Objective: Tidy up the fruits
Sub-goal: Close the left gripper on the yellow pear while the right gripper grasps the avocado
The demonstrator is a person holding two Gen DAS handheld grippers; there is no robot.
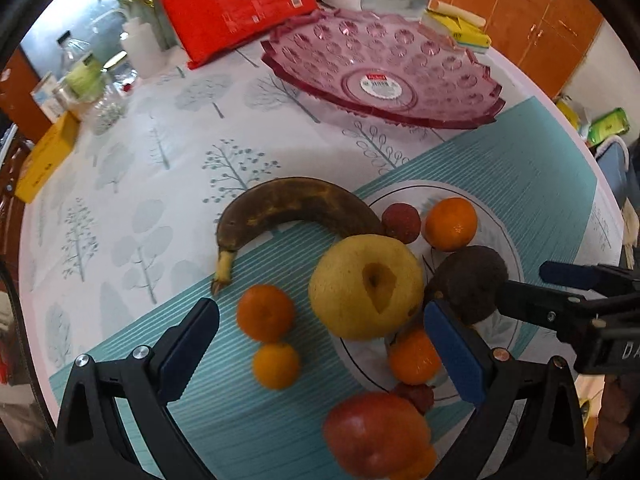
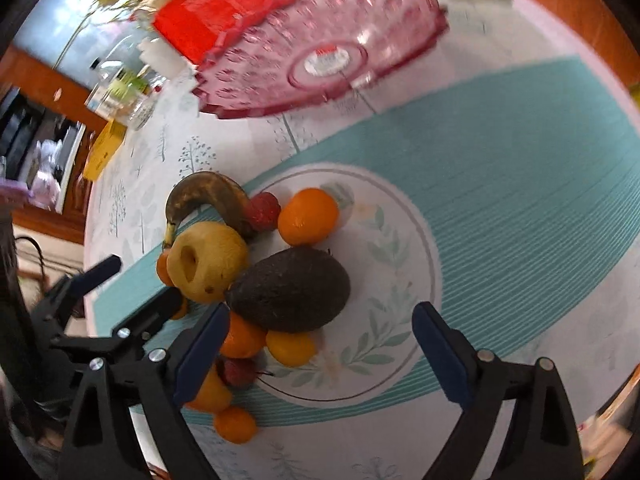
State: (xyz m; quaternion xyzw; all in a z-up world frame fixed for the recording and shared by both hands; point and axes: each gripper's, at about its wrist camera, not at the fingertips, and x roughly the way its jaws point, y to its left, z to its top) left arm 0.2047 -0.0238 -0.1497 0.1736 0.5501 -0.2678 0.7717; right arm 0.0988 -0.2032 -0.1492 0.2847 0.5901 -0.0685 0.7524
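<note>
2 tools hang over a heap of fruit on the counter (image 1: 132, 168), both with jaws standing wide and nothing between the pads. The left tool (image 1: 320, 344) straddles the yellow pear (image 1: 366, 286) and 2 small oranges (image 1: 266, 312), which suggests the pear or an orange is its pick. The right tool (image 2: 320, 344) points down at the dark avocado (image 2: 290, 290), which lies near its left pad, not yet touched; the wide spread suits so broad a fruit. Around them lie a blackened banana (image 1: 296, 202), a red lychee (image 1: 401, 223), more oranges and a red apple (image 1: 376, 434), all crowded on the teal placemat (image 1: 520, 168), so a grab may nudge neighbours. The pink glass bowl (image 1: 384, 68) sits empty well behind the pile, likely the place the fruit should go, so no fruit is sorted yet
</note>
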